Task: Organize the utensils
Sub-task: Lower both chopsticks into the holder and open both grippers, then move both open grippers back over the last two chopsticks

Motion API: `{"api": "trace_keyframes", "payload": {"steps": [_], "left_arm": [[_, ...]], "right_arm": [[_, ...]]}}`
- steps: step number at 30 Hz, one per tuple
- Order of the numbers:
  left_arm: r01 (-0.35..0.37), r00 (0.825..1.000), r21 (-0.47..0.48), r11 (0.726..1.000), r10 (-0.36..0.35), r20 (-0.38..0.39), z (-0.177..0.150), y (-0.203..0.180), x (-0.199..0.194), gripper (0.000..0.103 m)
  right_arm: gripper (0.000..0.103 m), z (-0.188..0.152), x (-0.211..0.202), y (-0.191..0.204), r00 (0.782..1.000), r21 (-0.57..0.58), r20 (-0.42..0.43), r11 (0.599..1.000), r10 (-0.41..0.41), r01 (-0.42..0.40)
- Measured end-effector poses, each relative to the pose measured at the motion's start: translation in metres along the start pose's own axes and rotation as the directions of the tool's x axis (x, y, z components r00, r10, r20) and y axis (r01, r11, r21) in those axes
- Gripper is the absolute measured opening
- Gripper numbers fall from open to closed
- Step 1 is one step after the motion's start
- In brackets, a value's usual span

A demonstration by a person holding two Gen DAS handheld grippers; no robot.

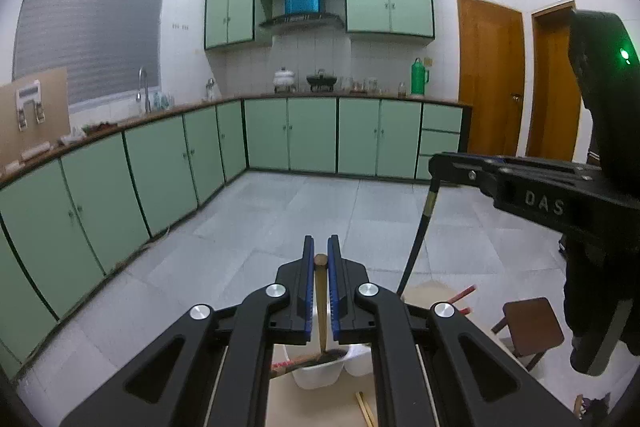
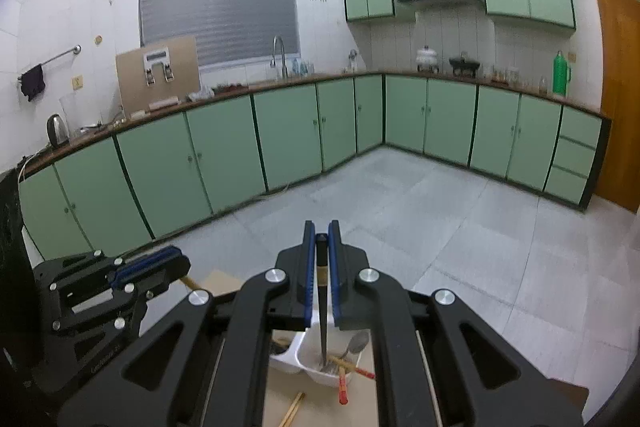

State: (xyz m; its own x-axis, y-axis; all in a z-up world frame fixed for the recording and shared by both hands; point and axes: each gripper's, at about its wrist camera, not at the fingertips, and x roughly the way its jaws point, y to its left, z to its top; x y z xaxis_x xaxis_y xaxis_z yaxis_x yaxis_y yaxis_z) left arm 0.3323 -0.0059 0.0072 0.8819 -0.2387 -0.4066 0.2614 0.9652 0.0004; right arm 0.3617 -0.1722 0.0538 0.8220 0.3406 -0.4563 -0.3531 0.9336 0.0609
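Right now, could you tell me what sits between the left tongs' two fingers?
A tan wooden chopstick, pinched upright between the left tongs, its tip down in the white holder; the left wrist view shows it.

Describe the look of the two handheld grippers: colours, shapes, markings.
The left gripper and right gripper match: matte black angular linkage arms with triangular cut-outs, round silver pivot bolts, and blue ribbed pads lining the black fingers. Seen from the left wrist camera, the right gripper's black body bears raised letters "DAS" and a lit green indicator light. No cables or sleeves show.
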Motion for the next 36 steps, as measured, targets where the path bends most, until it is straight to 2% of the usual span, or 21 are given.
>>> {"api": "trace_keyframes", "payload": {"steps": [10,14,16,18,20,22,24,27,31,36], "left_arm": [[0.003,0.995,-0.036,0.999,-0.007,-0.103,-0.033,0.014,0.038,0.007],[0.003,0.994,-0.050,0.999,-0.009,-0.112,-0.035,0.017,0.037,0.009],[0.008,0.995,-0.060,0.998,-0.014,-0.101,-0.033,0.018,0.029,0.015],[0.009,0.997,-0.063,0.998,-0.014,-0.078,-0.030,0.018,0.018,0.022],[0.009,0.998,-0.064,0.998,-0.013,-0.056,-0.027,0.017,0.004,0.027],[0.010,1.000,-0.071,0.997,-0.012,-0.029,-0.026,0.016,-0.013,0.035],[0.002,1.000,-0.075,0.997,-0.003,-0.006,-0.030,0.014,-0.033,0.045],[-0.010,1.000,-0.075,0.997,0.011,0.015,-0.039,0.009,-0.056,0.060],[-0.020,1.000,-0.096,0.995,0.022,0.017,-0.064,0.002,-0.086,0.068],[-0.036,0.999,-0.135,0.990,0.033,-0.026,-0.109,-0.004,-0.108,0.075]], "right_arm": [[0.007,-0.038,0.035,0.003,0.992,0.003,-0.129,1.000,0.000,0.000],[0.022,-0.040,0.027,-0.002,0.992,0.031,-0.130,1.000,-0.003,0.007],[0.026,-0.038,0.017,-0.005,0.994,0.049,-0.110,0.999,-0.005,0.010],[0.038,-0.036,0.005,-0.009,0.996,0.060,-0.089,0.998,-0.012,0.017],[0.046,-0.035,-0.012,-0.012,0.998,0.065,-0.058,0.997,-0.026,0.030],[0.056,-0.038,-0.033,-0.014,0.998,0.054,-0.028,0.997,-0.049,0.051],[0.071,-0.044,-0.053,-0.017,0.997,0.050,-0.001,0.996,-0.073,0.073],[0.085,-0.060,-0.082,-0.022,0.996,0.056,0.027,0.995,-0.084,0.082],[0.090,-0.096,-0.114,-0.022,0.996,0.082,0.032,0.993,-0.083,0.080],[0.091,-0.145,-0.134,-0.017,0.995,0.128,0.007,0.987,-0.099,0.098]]}}
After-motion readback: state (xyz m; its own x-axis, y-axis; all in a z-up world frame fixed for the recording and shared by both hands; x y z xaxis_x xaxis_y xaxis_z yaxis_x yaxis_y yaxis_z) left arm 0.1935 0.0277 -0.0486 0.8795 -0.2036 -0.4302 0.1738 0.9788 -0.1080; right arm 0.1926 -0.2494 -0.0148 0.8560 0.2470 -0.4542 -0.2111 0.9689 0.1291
